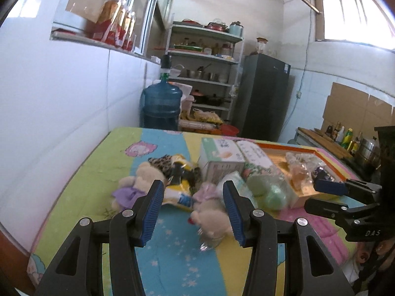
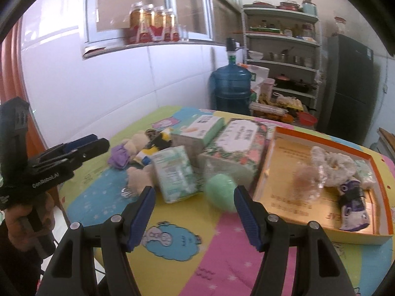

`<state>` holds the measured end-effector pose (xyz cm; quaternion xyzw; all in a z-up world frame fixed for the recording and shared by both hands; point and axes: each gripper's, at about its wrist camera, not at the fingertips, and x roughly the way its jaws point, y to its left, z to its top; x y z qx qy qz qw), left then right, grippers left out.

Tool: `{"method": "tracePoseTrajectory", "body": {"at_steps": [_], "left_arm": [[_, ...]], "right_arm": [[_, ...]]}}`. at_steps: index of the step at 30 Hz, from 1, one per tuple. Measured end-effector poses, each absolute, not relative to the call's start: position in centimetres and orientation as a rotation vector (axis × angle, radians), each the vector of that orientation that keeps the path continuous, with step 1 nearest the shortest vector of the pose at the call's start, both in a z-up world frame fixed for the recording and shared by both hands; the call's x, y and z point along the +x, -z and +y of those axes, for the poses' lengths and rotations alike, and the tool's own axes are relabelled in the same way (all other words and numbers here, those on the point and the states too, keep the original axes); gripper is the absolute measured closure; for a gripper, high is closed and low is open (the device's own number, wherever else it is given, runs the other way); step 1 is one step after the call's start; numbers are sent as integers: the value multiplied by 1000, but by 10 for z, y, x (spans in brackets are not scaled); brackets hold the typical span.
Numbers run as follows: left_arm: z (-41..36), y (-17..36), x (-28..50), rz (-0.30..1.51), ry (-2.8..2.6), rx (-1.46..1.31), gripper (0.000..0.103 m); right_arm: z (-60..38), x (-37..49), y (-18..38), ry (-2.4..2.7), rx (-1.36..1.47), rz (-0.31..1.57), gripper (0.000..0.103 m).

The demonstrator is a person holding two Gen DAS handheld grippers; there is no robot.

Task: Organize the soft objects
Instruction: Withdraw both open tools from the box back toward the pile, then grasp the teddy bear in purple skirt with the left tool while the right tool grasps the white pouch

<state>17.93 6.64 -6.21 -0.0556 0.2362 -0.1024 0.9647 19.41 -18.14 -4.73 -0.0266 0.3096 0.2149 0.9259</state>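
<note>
My left gripper (image 1: 195,212) is open above the colourful table cloth (image 1: 172,259). A beige plush bear in clear wrap (image 1: 209,218) lies below and beyond its jaws, untouched. A second bear with a purple dress (image 1: 134,185) and a yellow and black toy (image 1: 179,172) lie behind it. My right gripper (image 2: 193,197) is also open and holds nothing. It hovers in front of a green soft ball in plastic (image 2: 221,192) and a soft tissue pack (image 2: 176,175). The orange tray box (image 2: 276,162) on the right holds several wrapped soft items. Each gripper shows in the other's view: the right gripper (image 1: 316,196) and the left gripper (image 2: 98,143).
Two tissue boxes, a green one (image 2: 202,128) and a floral one (image 2: 237,145), stand behind the soft things. A white tiled wall (image 1: 61,111) runs along the left. A blue water jug (image 1: 160,103), a shelf rack (image 1: 205,74) and a dark fridge (image 1: 264,98) stand beyond the table.
</note>
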Motion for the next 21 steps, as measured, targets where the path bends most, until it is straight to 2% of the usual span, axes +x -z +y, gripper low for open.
{"method": "tracePoseTrajectory", "body": {"at_steps": [21], "left_arm": [[96,86,184,499,195,-172,52]], "right_arm": [[-129,241,70,-592,-83,701,38]]}}
